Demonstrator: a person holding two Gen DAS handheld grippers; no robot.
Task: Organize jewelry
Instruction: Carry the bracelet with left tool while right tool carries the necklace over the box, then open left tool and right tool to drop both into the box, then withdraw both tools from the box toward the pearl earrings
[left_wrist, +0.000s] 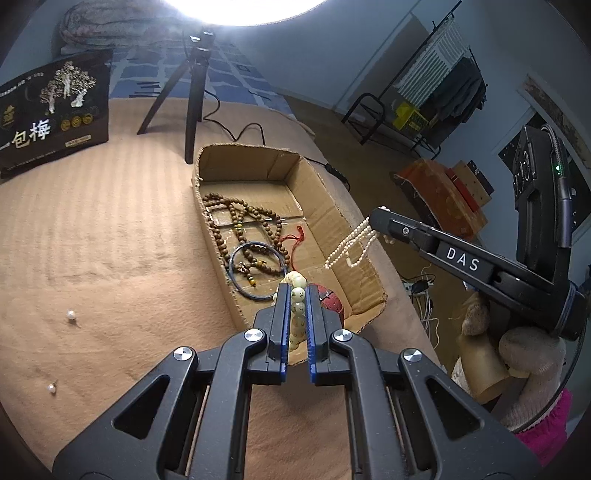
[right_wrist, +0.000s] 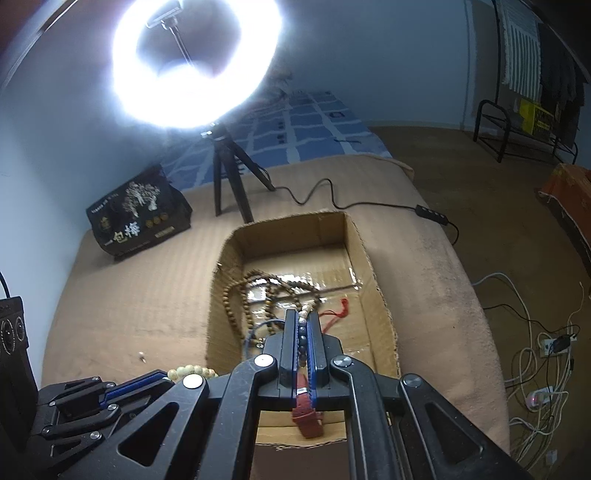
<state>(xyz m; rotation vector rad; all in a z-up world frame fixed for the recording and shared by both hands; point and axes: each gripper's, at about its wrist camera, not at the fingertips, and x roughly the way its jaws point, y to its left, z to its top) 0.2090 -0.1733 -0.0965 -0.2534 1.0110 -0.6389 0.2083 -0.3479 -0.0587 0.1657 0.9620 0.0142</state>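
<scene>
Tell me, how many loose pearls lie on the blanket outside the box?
2, both left of the box: one pearl farther out, one pearl nearer the camera. More may be hidden behind the left gripper.

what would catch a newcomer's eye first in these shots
The ring light blazes at the top of the right wrist view, on a tripod behind the box. The box sits mid-bed on a tan blanket, holding brown beads. The left tongs are shut on a pale bracelet, and the right tongs dangle a pearl strand over the box.
</scene>
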